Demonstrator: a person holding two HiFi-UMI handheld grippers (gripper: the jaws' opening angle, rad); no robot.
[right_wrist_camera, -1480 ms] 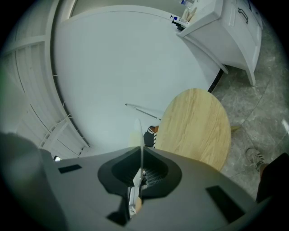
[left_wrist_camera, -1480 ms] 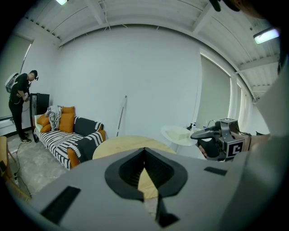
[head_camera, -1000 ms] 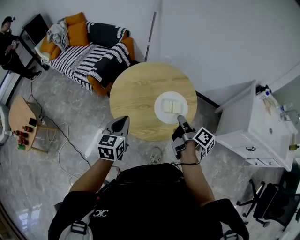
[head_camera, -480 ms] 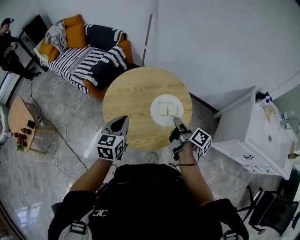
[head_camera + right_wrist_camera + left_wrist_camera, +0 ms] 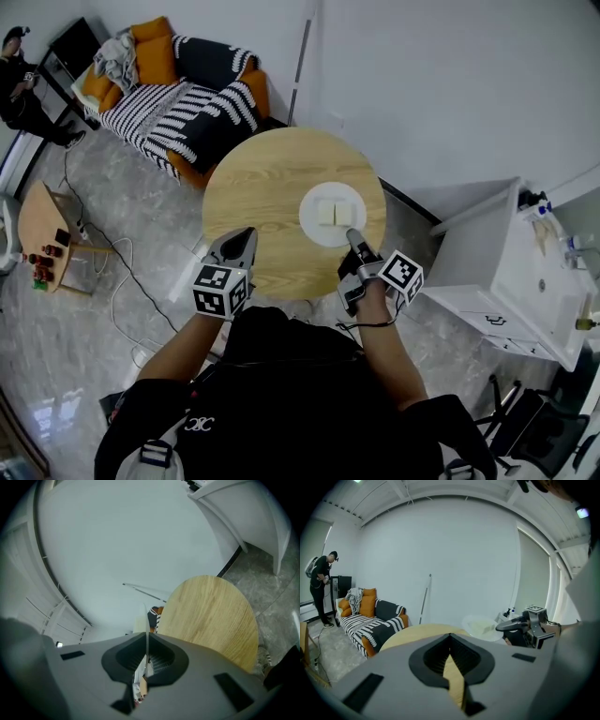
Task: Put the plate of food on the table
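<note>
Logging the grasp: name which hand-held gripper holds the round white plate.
The right hand-held gripper, shut on the near rim of the round white plate; the left hand-held gripper is shut on nothing.

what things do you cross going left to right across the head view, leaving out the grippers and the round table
small wooden side table → striped sofa → plate of food → white cabinet
</note>
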